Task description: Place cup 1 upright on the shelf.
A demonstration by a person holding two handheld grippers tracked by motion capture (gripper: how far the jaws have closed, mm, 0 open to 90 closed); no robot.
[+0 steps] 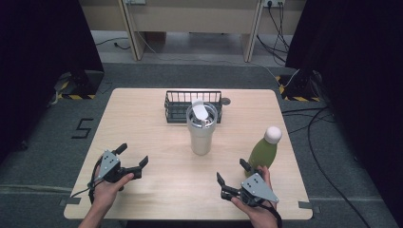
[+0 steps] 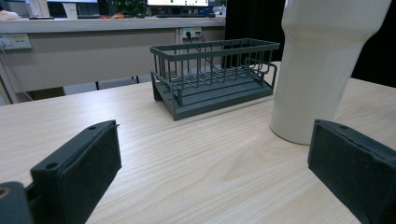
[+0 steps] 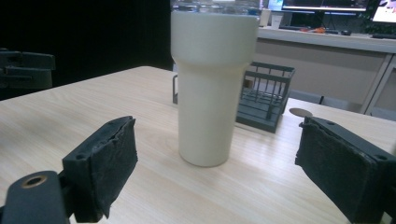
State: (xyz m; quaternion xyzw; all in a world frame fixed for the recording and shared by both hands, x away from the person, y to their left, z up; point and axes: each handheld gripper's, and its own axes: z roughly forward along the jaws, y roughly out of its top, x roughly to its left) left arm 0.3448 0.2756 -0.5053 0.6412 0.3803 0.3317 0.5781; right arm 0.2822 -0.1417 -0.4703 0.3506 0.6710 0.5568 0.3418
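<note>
A cream tumbler (image 1: 201, 133) with a clear lid stands at the table's middle. In the right gripper view the tumbler (image 3: 212, 88) rises straight ahead, beyond the jaws. A green bottle (image 1: 263, 151) with a white cap stands at the right, just beyond my right gripper (image 1: 231, 171), which is open and holds nothing. My left gripper (image 1: 133, 155) rests near the front left, also open and holding nothing. In the left gripper view the tumbler (image 2: 322, 65) stands ahead to the right, past the right jaw.
A dark wire basket (image 1: 177, 108) sits behind the tumbler at the table's back; the basket (image 2: 212, 74) looks empty in the left gripper view. A small round disc (image 1: 225, 101) lies to its right. Bare wood (image 1: 142, 123) lies between the grippers and the tumbler.
</note>
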